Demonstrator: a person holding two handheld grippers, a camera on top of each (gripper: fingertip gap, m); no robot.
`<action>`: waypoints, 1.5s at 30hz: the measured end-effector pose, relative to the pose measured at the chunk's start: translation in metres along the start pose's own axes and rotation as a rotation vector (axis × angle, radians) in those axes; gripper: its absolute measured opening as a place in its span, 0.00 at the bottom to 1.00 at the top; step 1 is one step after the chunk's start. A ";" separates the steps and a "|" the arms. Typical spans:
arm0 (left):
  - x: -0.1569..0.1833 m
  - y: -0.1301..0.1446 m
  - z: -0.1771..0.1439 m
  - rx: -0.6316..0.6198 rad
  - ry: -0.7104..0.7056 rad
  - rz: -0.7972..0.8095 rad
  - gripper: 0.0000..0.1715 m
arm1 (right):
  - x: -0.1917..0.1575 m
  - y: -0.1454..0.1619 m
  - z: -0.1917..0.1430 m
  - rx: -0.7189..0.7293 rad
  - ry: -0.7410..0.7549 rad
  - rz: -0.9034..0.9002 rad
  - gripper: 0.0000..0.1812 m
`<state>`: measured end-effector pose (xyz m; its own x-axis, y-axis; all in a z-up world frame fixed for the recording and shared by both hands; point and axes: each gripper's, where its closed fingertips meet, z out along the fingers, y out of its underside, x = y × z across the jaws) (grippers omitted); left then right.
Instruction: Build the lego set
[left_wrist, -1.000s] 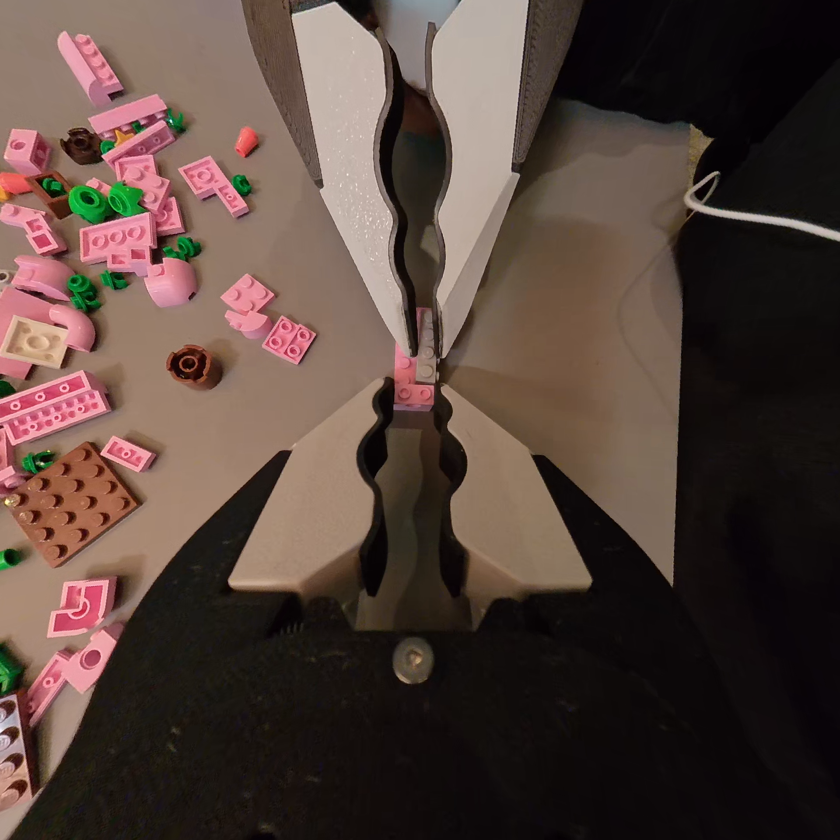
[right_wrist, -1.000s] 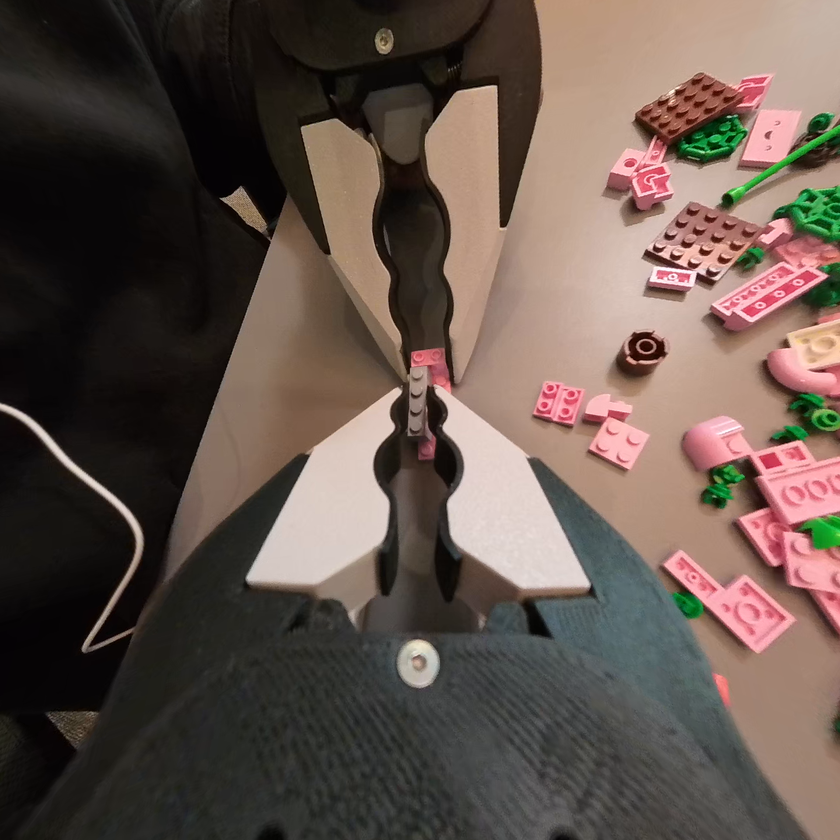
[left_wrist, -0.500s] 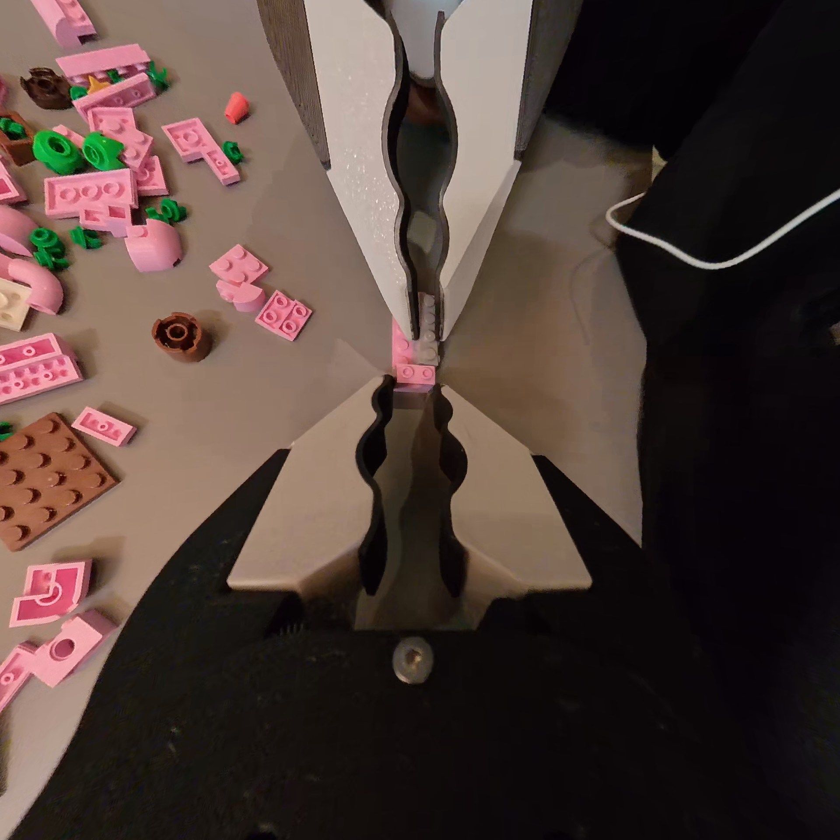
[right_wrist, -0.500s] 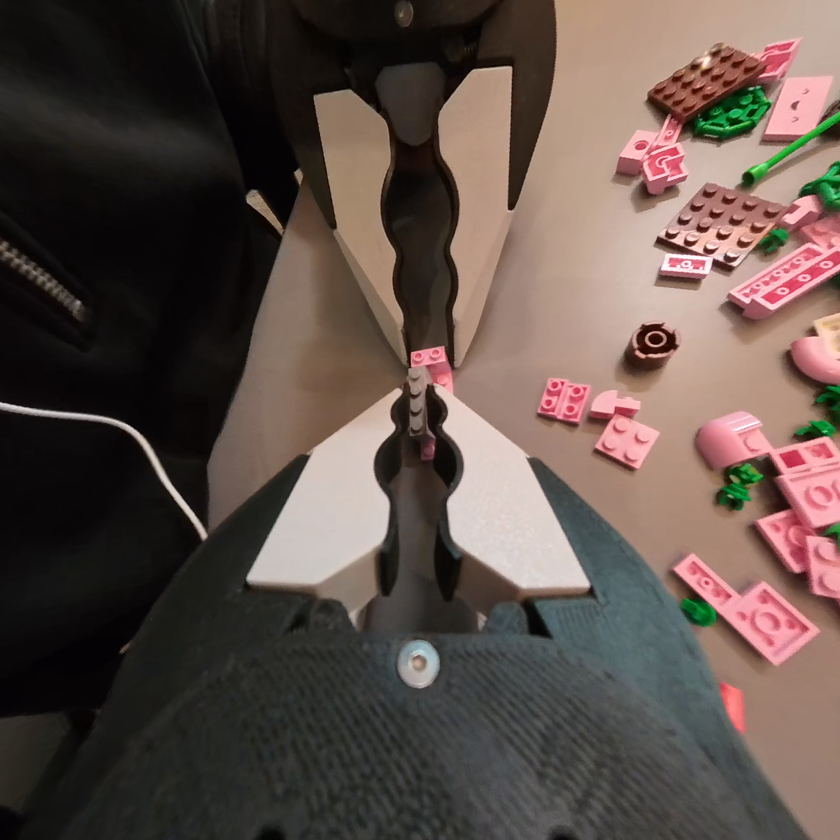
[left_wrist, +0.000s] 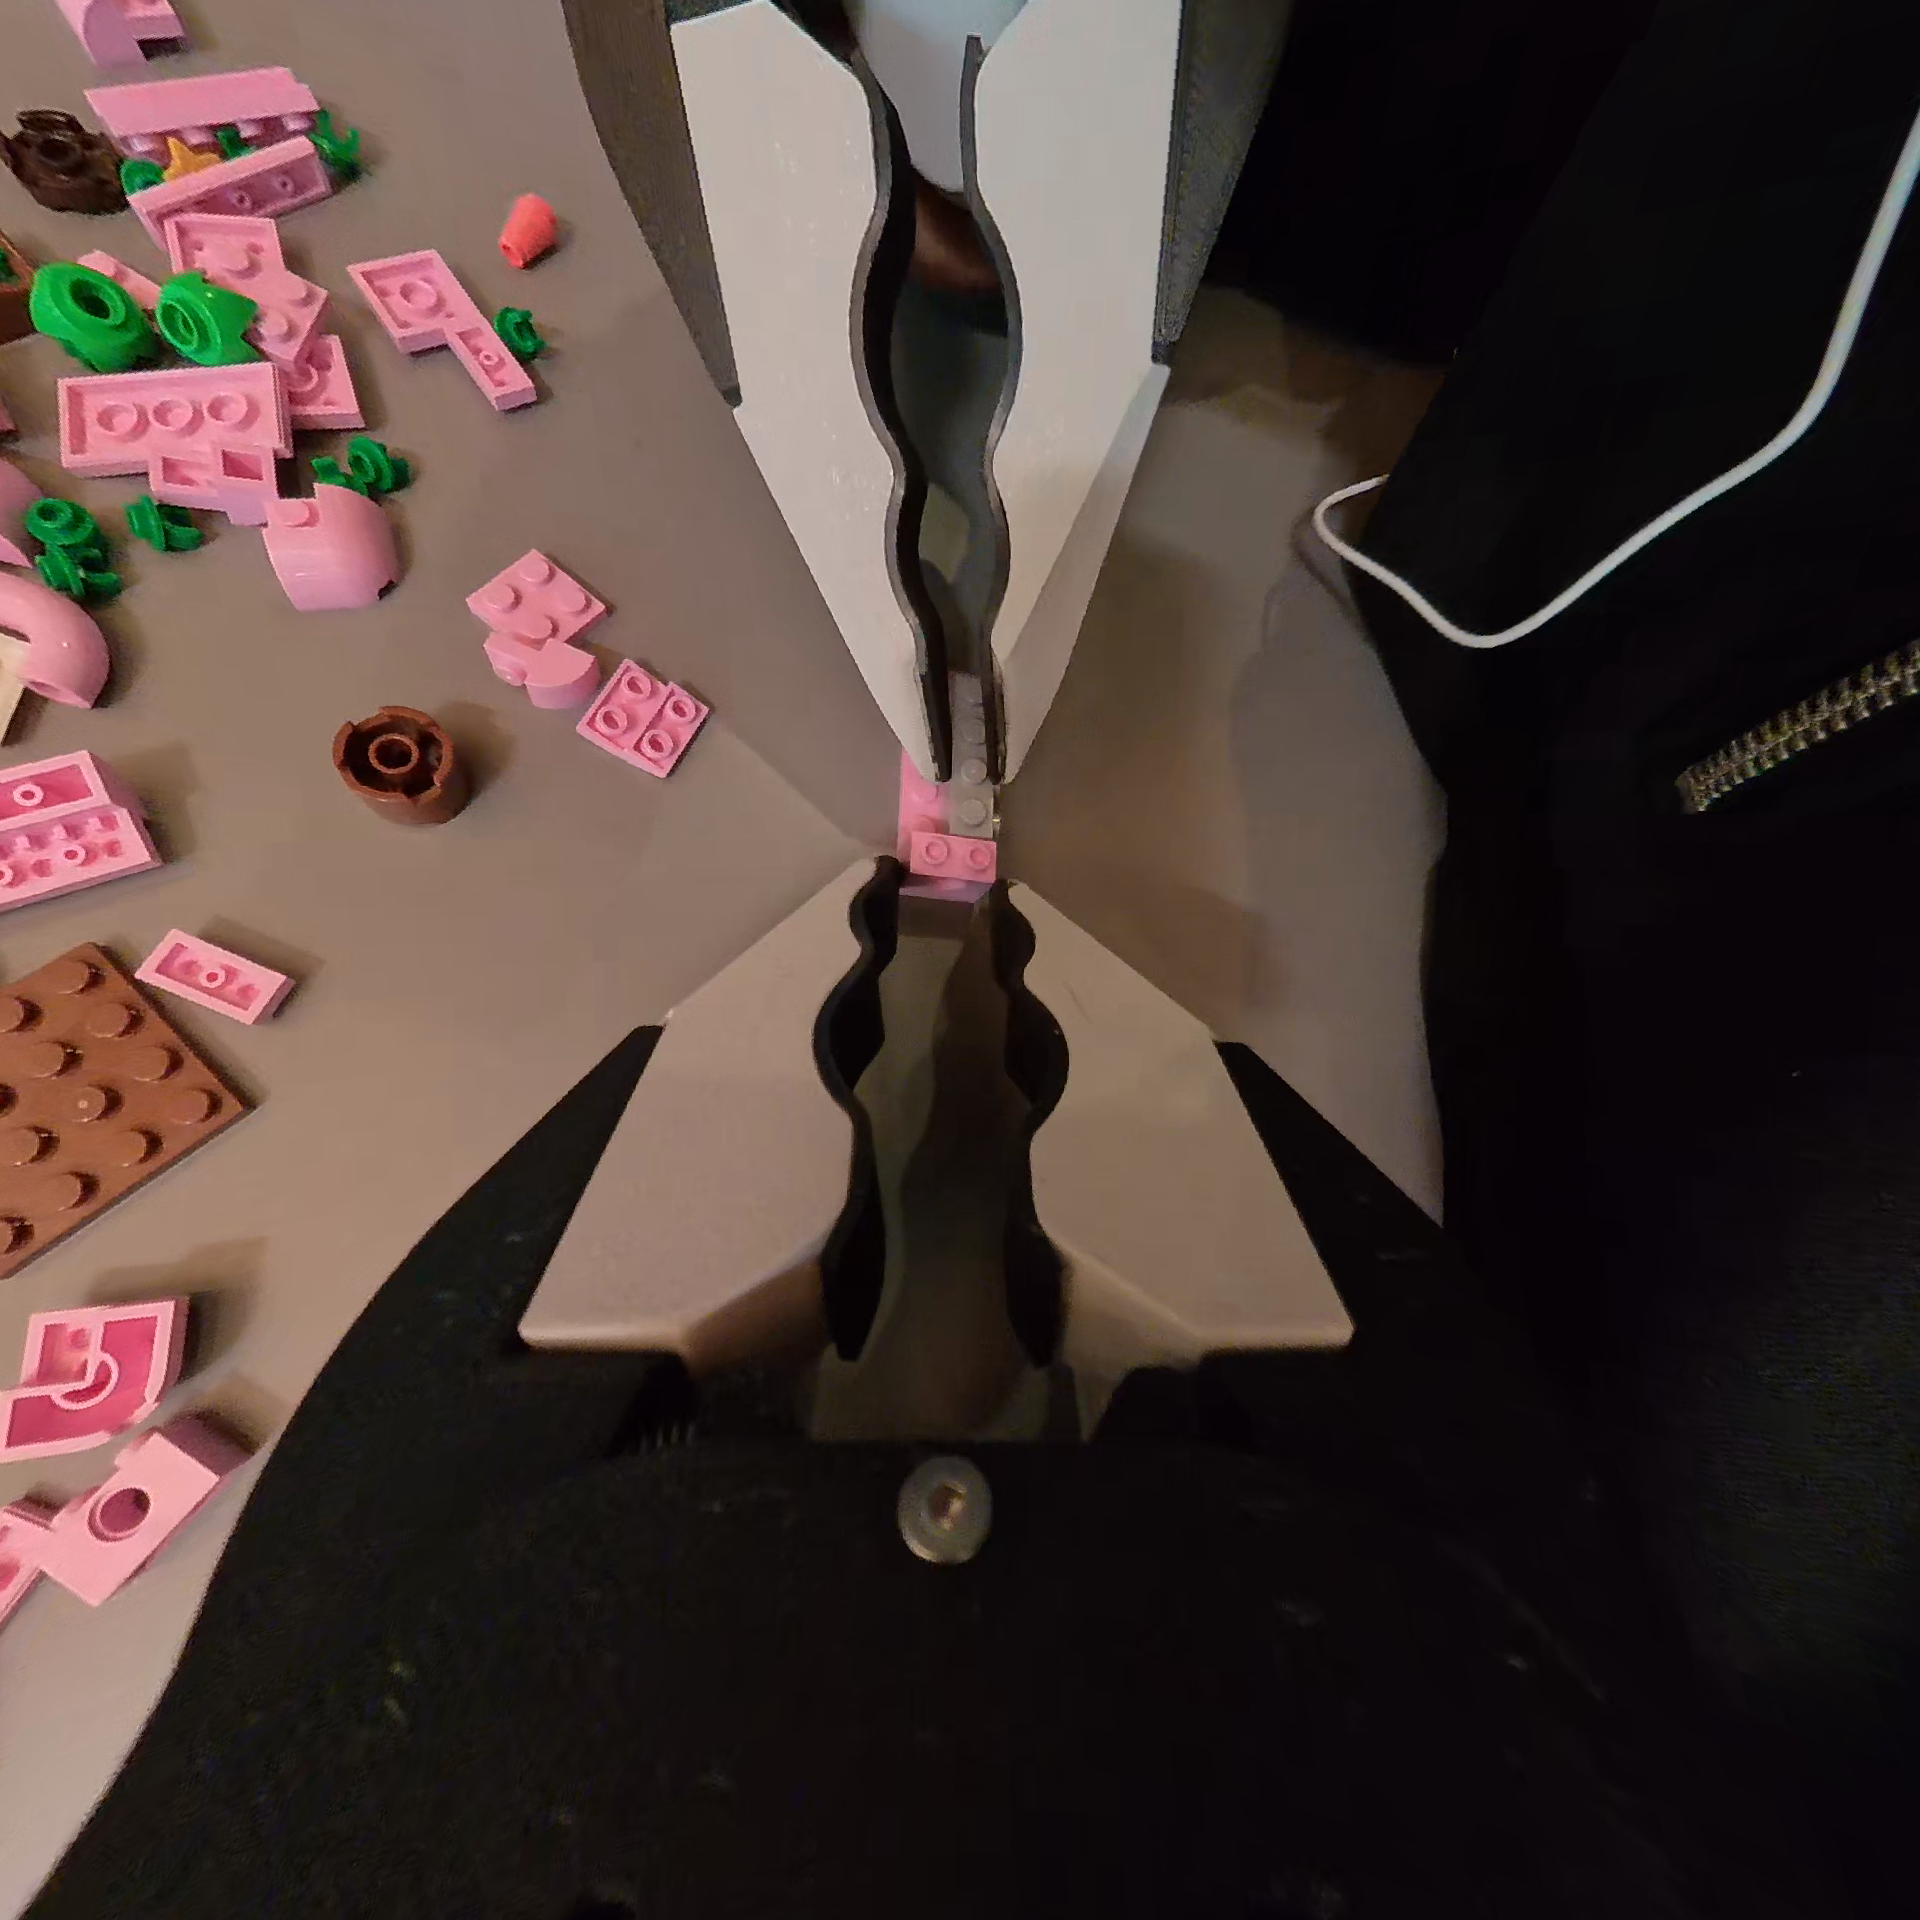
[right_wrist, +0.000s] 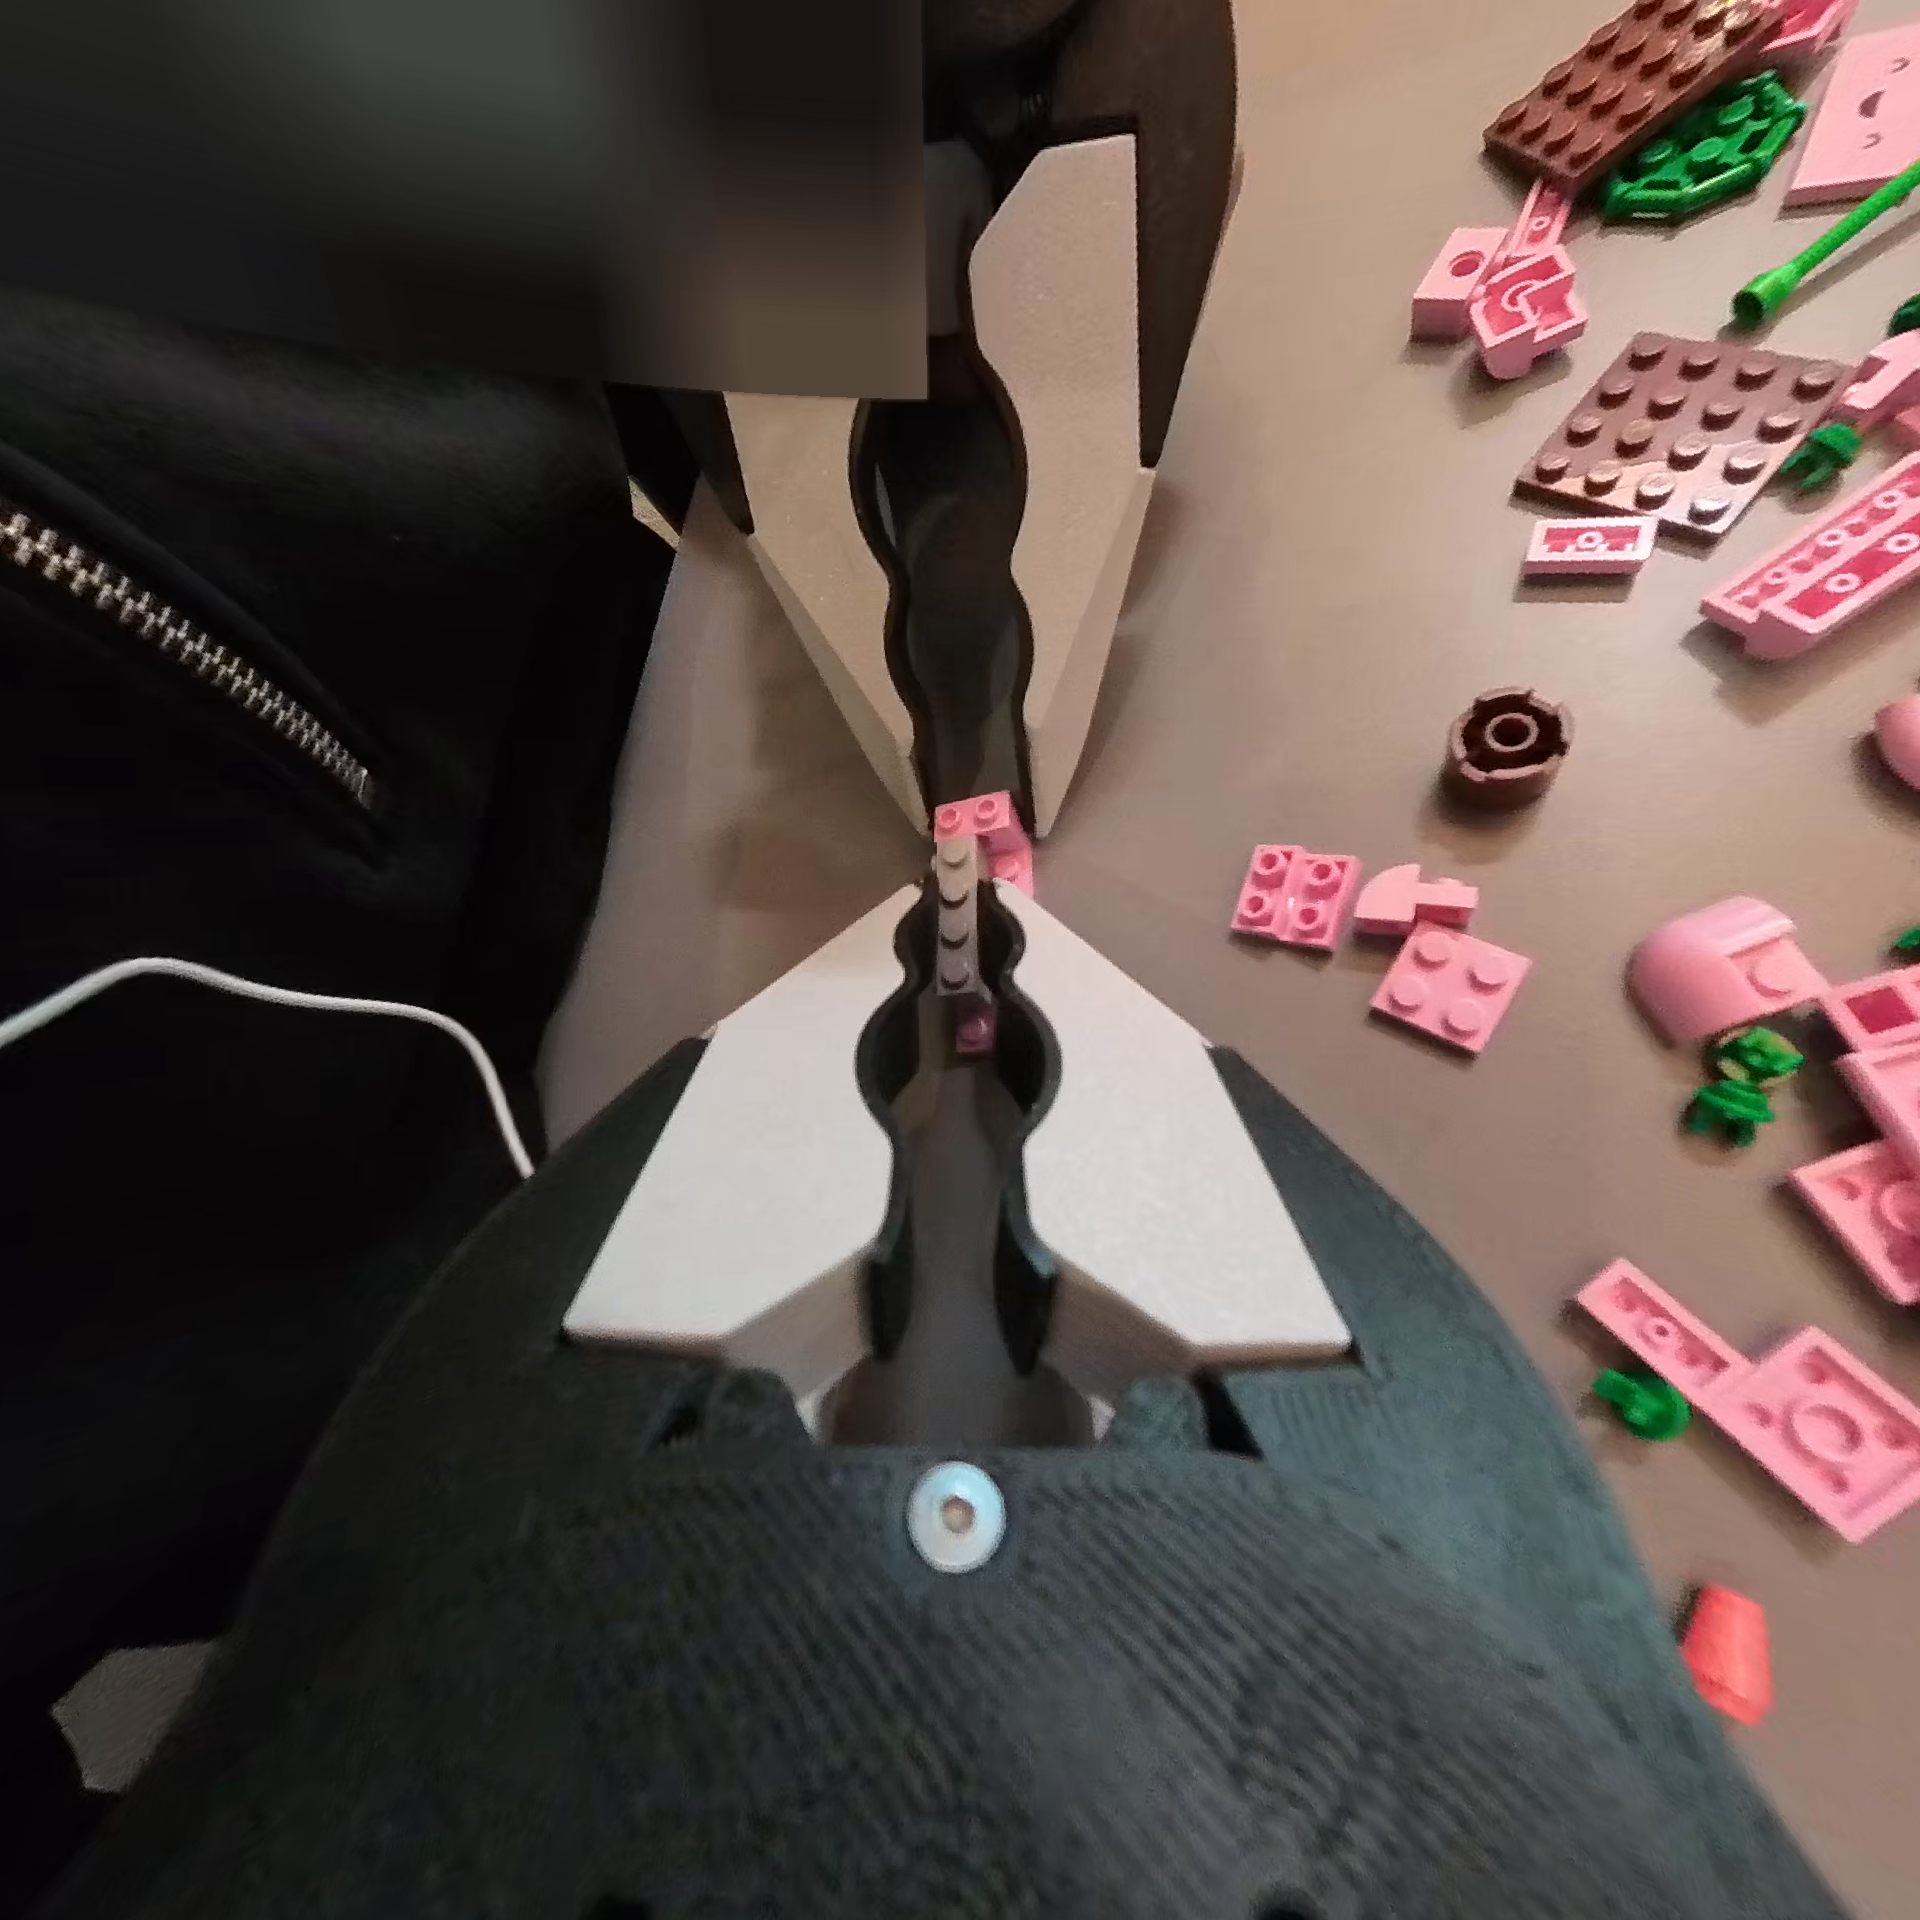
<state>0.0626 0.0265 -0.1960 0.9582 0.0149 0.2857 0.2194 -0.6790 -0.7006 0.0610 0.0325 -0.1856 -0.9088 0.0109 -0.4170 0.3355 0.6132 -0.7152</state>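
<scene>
Left tongs (left_wrist: 940, 883): grey wedge-shaped fingers with wavy black inner pads, on a black body. Tips pinched onto a small pink studded plate (left_wrist: 951, 854), held above the bare grey desk (left_wrist: 623, 935) near its front edge.

Right tongs (right_wrist: 961, 904): same build, tip to tip with the left pair. Clamped on a narrow grey studded strip (right_wrist: 957, 925) lying lengthwise between the pads; a pink piece shows beneath it.

Joined piece: the pink plate touches the far end of the grey strip, with more pink brick at the junction. Whether the parts are fully seated, cannot tell.

Person: black zip-front jacket (right_wrist: 260, 727) close by the desk edge, with a thin white cord (left_wrist: 1662, 499) across it.

Loose parts on the desk, near to far from the left wrist view:
- pink brick with a round hole (left_wrist: 130, 1507), nearest
- pink curved-channel piece (left_wrist: 88, 1371)
- brown studded square plate (left_wrist: 94, 1101)
- small pink flat tile (left_wrist: 215, 975), just beyond the plate's corner
- brown round brick (left_wrist: 397, 764), standing alone
- pink two-by-two plate turned studs down (left_wrist: 642, 717), beside a pink rounded piece (left_wrist: 545, 670) and a second pink two-by-two plate (left_wrist: 535, 603)
- pink domed brick (left_wrist: 327, 545)
- pink L-shaped plate (left_wrist: 442, 327), a small green stud touching its side
- two green flower-like rings (left_wrist: 135, 317)
- small red cone (left_wrist: 527, 229), apart from the heap
- mixed pink plates and green bits at the far left edge, too jumbled to itemise.

Right wrist view adds a second brown studded plate (right_wrist: 1642, 78), a green round lattice piece (right_wrist: 1704, 156) and a green rod (right_wrist: 1829, 244) at the far side.
</scene>
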 end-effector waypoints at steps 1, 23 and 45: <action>0.000 0.000 0.000 0.000 0.000 0.001 0.09 | 0.000 0.000 0.000 -0.001 0.004 -0.006 0.04; 0.000 0.002 0.002 -0.011 -0.050 0.060 0.09 | -0.004 -0.005 -0.015 0.056 0.056 -0.099 0.22; 0.007 -0.037 -0.039 0.389 0.424 -0.428 0.08 | 0.011 -0.021 -0.029 0.116 0.311 -0.333 0.19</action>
<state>0.0542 0.0229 -0.1422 0.6368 -0.1189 0.7618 0.6854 -0.3652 -0.6300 0.0363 0.0426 -0.1586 -0.9969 0.0756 0.0212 0.0223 0.5311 -0.8470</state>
